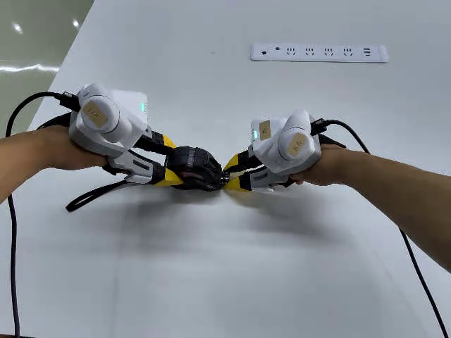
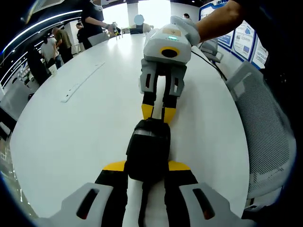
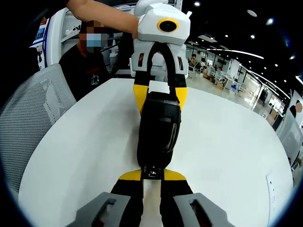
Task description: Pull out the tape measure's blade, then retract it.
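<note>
A black tape measure hangs just above the white table, between the two grippers. My left gripper is shut on its case, the yellow tips pressed against both sides. My right gripper is shut on the blade's end hook at the mouth of the case. Almost no blade shows between the hook and the case. The wrist strap trails down to the table behind the left gripper. In each gripper view the other gripper faces the camera from just beyond the case.
A white power strip lies at the far side of the table. Black cables run from both grippers along the table. A grey mesh chair stands at the table's edge. People stand at the far end of the room.
</note>
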A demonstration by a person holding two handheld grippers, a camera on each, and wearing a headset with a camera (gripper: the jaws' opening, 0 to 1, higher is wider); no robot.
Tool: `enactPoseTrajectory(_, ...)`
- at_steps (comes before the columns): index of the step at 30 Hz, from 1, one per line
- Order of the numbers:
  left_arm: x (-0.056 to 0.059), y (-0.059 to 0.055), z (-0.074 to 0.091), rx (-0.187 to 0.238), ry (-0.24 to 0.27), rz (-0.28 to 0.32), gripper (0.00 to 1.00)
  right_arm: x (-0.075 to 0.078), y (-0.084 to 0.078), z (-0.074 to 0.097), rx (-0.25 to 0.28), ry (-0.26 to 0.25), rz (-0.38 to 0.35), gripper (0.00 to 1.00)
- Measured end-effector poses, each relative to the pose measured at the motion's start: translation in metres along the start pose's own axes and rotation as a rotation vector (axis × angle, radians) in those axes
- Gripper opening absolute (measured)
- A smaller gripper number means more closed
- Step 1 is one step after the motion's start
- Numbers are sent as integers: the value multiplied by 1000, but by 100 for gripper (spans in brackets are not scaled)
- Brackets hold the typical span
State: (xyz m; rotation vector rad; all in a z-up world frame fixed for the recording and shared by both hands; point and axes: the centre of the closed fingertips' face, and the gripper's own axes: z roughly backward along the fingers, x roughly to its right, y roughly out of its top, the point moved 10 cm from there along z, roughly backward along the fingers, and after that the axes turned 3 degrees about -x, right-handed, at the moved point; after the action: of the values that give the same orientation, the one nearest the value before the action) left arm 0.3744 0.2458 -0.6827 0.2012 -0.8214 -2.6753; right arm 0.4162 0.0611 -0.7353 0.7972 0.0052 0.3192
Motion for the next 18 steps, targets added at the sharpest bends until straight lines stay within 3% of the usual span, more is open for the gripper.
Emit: enactPoseTrajectory(18,0,-1,1,5,-2,13,24,-1,-5,9,-18,-3,13,9)
